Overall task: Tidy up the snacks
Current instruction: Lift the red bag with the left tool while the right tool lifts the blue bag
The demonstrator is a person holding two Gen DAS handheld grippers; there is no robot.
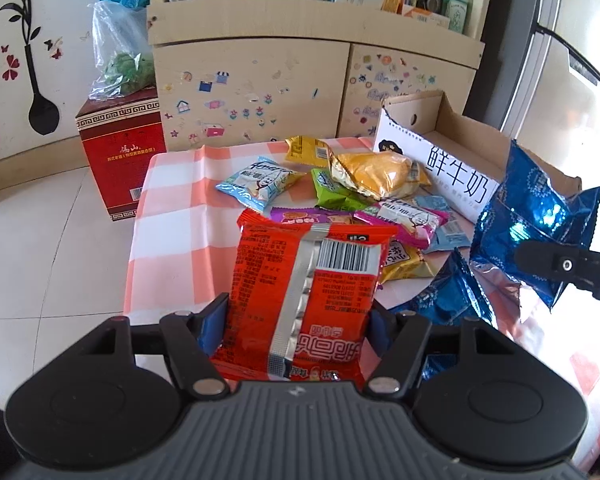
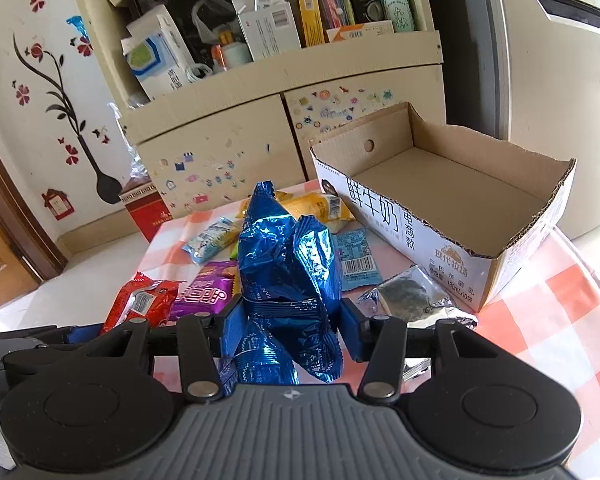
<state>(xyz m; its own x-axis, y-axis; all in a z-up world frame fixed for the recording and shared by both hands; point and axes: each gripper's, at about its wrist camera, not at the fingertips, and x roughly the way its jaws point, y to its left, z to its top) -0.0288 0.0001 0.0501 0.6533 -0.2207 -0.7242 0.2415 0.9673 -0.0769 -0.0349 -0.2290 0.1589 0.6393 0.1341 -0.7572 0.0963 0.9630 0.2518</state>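
My left gripper (image 1: 296,316) is shut on a red snack packet (image 1: 304,292), held upright with its barcode side toward the camera, above the table's near edge. My right gripper (image 2: 290,320) is shut on blue foil snack packets (image 2: 288,264), held above the table; they also show in the left wrist view (image 1: 532,224). The red packet shows in the right wrist view (image 2: 144,304) at the lower left. An open, empty cardboard milk box (image 2: 480,216) stands to the right. Several loose snack packets (image 1: 364,184) lie in a pile on the checked tablecloth (image 1: 172,200).
A silver packet with dark contents (image 2: 412,296) lies in front of the box. A sticker-covered cabinet (image 1: 260,92) stands behind the table, its shelf full of boxes. A red carton (image 1: 120,152) with a plastic bag on top stands on the tiled floor at left.
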